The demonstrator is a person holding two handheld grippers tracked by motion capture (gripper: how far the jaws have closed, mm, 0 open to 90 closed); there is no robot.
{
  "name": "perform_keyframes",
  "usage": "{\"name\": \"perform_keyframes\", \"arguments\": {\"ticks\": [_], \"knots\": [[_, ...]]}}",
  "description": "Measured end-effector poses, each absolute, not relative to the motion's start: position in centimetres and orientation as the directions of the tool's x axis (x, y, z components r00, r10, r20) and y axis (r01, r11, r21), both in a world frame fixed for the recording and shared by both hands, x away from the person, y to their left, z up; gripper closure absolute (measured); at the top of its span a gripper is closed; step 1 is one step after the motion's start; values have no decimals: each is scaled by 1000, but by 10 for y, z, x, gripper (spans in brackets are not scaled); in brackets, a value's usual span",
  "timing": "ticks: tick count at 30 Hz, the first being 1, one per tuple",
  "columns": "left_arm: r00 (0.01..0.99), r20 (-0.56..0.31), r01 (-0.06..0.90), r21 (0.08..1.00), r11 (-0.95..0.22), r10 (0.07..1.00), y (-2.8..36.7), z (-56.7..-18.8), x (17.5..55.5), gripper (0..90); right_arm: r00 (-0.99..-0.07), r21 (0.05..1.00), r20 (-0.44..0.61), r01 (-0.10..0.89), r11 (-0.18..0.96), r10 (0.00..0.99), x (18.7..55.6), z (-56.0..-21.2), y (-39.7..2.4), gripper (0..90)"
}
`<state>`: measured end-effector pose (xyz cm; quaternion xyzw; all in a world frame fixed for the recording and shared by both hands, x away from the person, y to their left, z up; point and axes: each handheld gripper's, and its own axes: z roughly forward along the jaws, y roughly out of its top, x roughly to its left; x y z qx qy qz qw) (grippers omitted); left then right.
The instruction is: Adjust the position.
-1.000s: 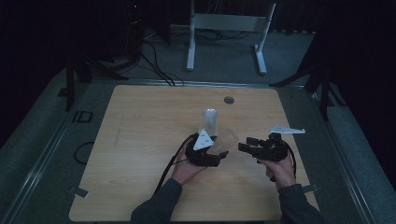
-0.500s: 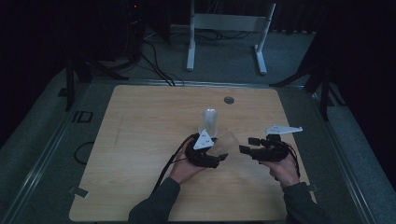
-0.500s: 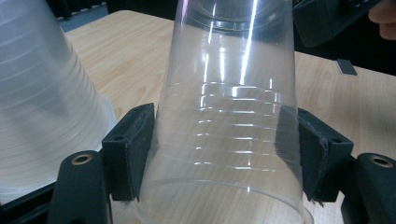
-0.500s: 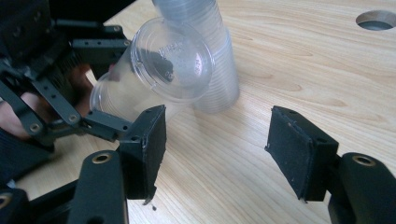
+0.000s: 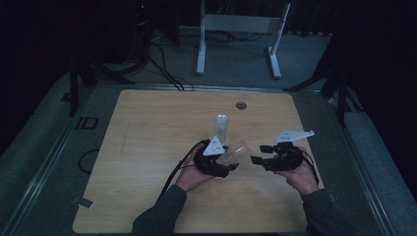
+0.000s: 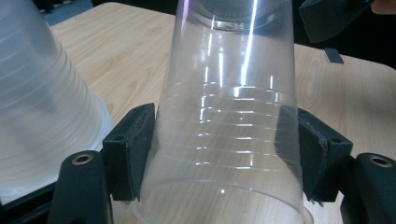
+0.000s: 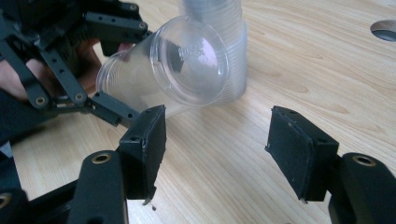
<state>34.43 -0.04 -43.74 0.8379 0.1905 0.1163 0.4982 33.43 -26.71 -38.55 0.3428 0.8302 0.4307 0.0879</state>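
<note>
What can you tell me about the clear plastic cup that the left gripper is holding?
The clear plastic cup is thin, see-through and tapered, with fine ribs round its wall and a flat round base. The left gripper clamps its wall near the wide rim, one black pad on each side. It lies tilted on its side, base towards the right gripper, whose jaws are open and apart from it. Behind it a stack of similar cups stands on the wooden table.
</note>
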Motion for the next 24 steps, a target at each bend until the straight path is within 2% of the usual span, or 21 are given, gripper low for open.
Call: {"name": "perform_keyframes", "arguments": {"ticks": [24], "knots": [[937, 27, 170, 835, -523, 348, 0, -429, 347, 303, -836, 694, 26, 410, 592, 548, 333, -377, -255, 346]]}}
